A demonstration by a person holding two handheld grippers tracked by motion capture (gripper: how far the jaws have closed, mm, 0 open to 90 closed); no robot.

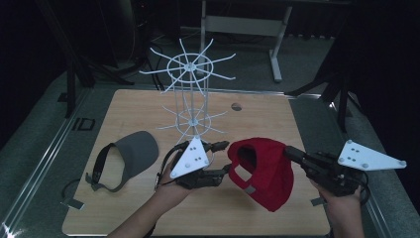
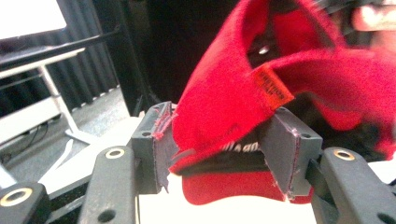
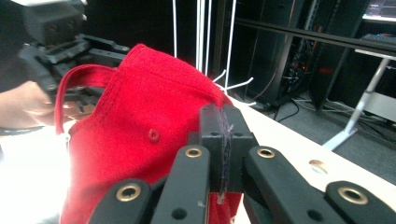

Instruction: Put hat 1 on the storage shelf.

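A red cap (image 1: 262, 173) hangs just above the wooden table (image 1: 148, 213), between my two grippers. On the cap's right side, my right gripper (image 1: 288, 151) has its jaws pressed together on a pinch of the crown fabric (image 3: 140, 135), seen close in the right gripper view (image 3: 222, 135). My left gripper (image 1: 225, 158) reaches in from the left. In the left gripper view the cap's rear edge (image 2: 224, 93), with its black inner band, lies between the parted jaws (image 2: 219, 149) and brushes both grey pads (image 2: 156, 144) without being squeezed.
A grey visor (image 1: 131, 156) lies on the table's left part. A tall white wire rack (image 1: 190, 99) with radiating hooks stands just behind the left gripper. A small round mark (image 1: 236, 106) sits farther back. White desk legs (image 1: 275, 54) stand beyond the table.
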